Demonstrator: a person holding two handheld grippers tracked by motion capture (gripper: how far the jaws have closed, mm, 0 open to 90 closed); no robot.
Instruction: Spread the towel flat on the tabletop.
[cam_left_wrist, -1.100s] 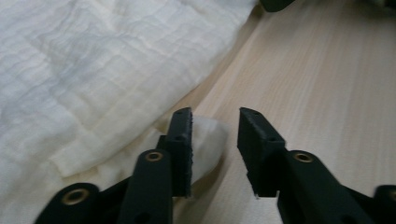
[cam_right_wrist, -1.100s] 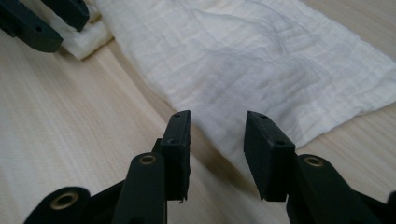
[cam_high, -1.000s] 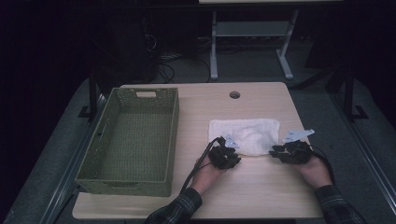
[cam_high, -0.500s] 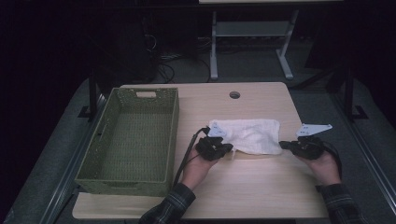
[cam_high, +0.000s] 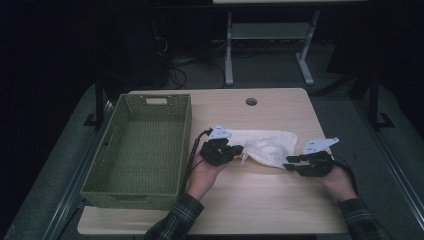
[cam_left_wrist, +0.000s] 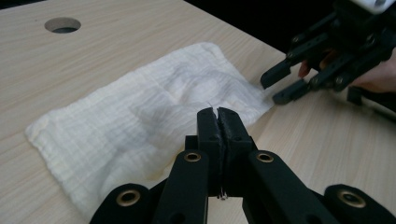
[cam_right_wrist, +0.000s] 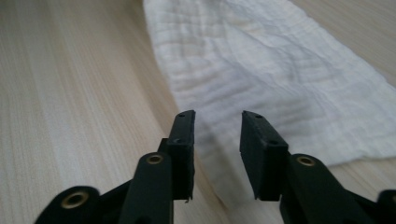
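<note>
A: Biggest first. What's on your table (cam_high: 260, 200)?

B: You've got a green basket (cam_high: 140, 150) on the left half, long side running away from you. Right of it lies a white cloth (cam_high: 267, 145), folded into a strip, flat on the wood between your two hands.

A: Left gripper (cam_left_wrist: 217, 114)?

B: Your jaws are pressed together at the cloth's near edge. A few threads poke out at the tips, so you're pinching a bit of fabric, though how much I can't tell.

A: Right gripper (cam_right_wrist: 217, 119)?

B: Your jaws have just been opening. They stand partly apart over the cloth's right end, pads off the fabric, nothing gripped.
</note>
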